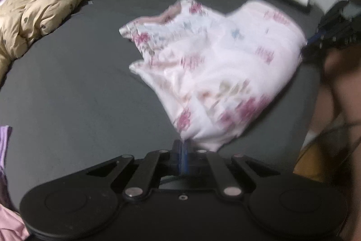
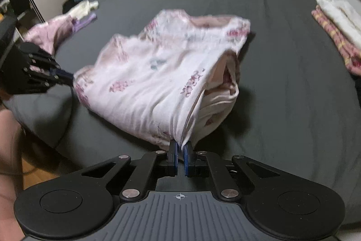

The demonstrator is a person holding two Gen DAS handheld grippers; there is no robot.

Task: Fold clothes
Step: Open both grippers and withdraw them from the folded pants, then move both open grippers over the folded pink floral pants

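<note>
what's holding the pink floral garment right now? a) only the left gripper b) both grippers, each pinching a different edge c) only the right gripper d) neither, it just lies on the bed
b: the left gripper is closed on one edge of the floral garment and the right gripper is closed on another, with the cloth spread between them above the dark bed sheet.

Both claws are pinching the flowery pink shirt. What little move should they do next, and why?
Probably lower it and lay it flat on the grey bed sheet. The left claw and right claw each pinch a corner of the flowery shirt, but it hangs bunched and puffy between them, with its far end on the bed, so it likely needs spreading before any neat fold.
</note>
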